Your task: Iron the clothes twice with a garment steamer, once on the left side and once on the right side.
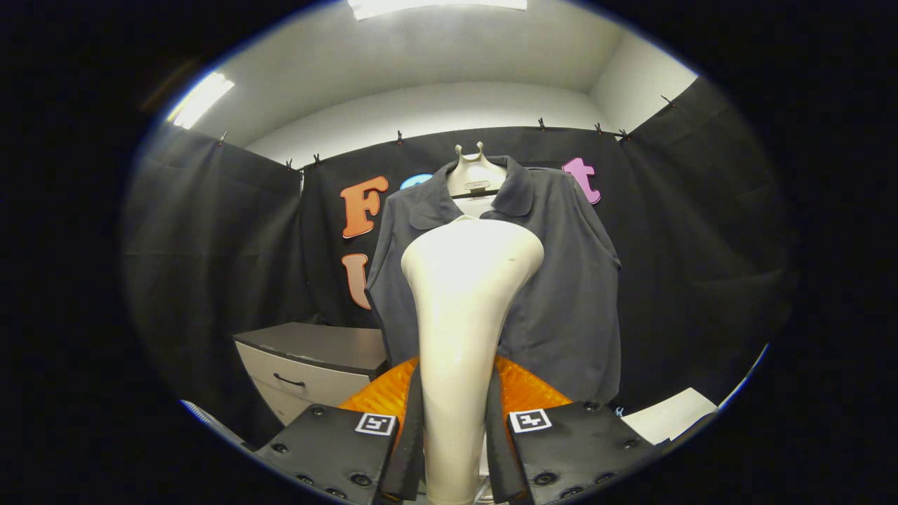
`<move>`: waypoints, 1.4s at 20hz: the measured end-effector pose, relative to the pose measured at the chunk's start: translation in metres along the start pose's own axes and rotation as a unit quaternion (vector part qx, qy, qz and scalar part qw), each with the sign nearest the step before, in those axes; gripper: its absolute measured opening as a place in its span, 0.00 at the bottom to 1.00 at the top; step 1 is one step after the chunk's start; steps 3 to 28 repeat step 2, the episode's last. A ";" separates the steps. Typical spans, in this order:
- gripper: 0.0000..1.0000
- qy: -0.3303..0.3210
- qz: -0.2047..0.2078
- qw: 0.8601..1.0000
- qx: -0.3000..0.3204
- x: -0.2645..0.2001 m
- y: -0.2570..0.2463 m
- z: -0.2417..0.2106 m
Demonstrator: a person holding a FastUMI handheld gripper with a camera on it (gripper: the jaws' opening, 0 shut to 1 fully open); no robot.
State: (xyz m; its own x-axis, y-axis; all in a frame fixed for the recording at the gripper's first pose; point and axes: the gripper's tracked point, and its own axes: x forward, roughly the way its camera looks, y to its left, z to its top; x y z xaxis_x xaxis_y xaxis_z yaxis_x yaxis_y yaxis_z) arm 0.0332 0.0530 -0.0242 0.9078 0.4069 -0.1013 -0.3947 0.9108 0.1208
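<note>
A cream garment steamer (463, 315) stands upright between my fingers, handle low and wide head up top. My gripper (454, 428) is shut on the steamer's handle, both fingers (410, 435) pressing its sides. Beyond the steamer hangs a dark grey short-sleeved shirt (561, 280) on a pale mannequin torso (476, 175), collar open. The steamer's head sits in front of the shirt's left and middle front, hiding that part. I cannot tell whether the head touches the cloth.
A grey drawer cabinet (316, 365) with a dark handle stands left of the shirt, low down. A white sheet (670, 414) lies to the lower right. Black cloth walls close the booth on all sides. Something orange (523, 389) shows behind the fingers.
</note>
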 end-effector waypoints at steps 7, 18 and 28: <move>0.45 0.000 0.001 1.000 0.000 0.000 0.001 0.000; 0.45 0.000 0.001 1.000 0.000 0.000 0.001 0.000; 0.45 0.000 0.001 1.000 0.000 0.000 0.001 0.000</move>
